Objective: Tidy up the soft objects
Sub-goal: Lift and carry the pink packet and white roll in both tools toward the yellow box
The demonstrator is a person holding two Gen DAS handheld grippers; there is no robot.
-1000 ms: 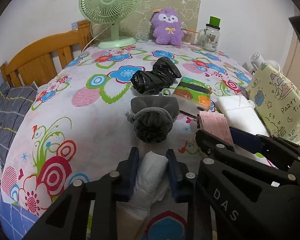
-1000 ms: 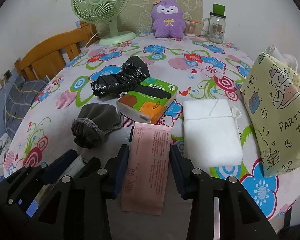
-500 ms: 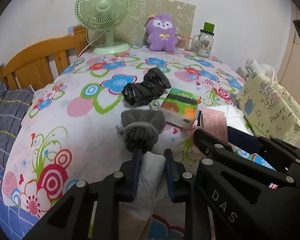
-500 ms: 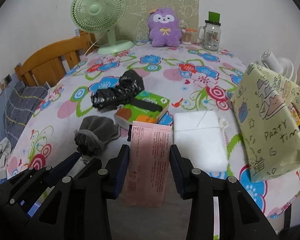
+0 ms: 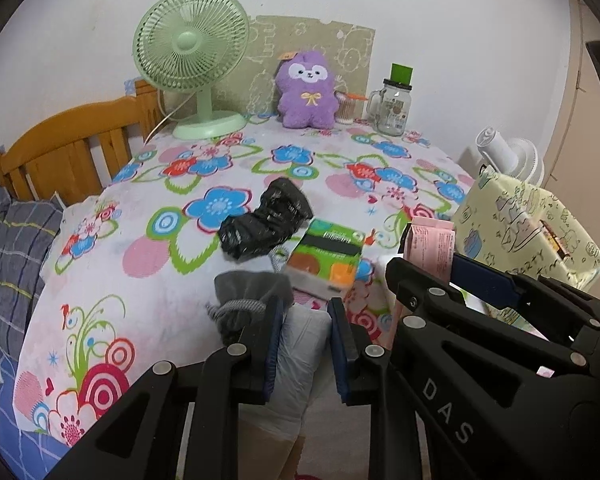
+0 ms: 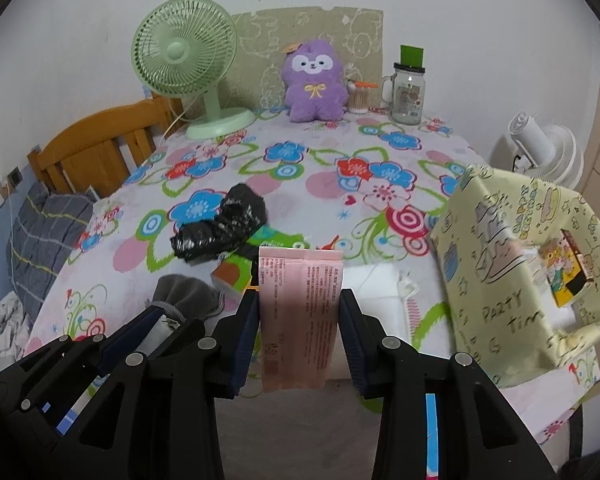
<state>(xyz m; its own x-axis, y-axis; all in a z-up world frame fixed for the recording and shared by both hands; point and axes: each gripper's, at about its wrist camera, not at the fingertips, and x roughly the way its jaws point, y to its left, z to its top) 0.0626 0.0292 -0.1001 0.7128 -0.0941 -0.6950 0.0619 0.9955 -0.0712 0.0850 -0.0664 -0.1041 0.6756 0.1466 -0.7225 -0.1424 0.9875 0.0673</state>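
My left gripper (image 5: 303, 314) is shut on a white soft pack (image 5: 298, 364) and holds it above the table's near edge. My right gripper (image 6: 299, 300) is shut on a pink pack (image 6: 300, 312), also lifted; it shows in the left wrist view (image 5: 430, 248) too. On the flowered tablecloth (image 6: 324, 168) lie a grey drawstring pouch (image 5: 248, 296), a crumpled black bag (image 5: 266, 220), a green tissue pack (image 5: 328, 256) and a white pad (image 6: 380, 292). The yellow party bag (image 6: 520, 272) stands open at the right.
A green fan (image 6: 184, 60), a purple plush toy (image 6: 314, 80) and a glass jar (image 6: 408, 88) stand at the far edge. A wooden bed frame (image 5: 68, 152) and a grey pillow (image 5: 8, 256) are at the left. A white fan (image 6: 544, 148) is behind the party bag.
Both grippers have risen and pulled back from the table, each carrying its pack. The table items now look farther and lower.
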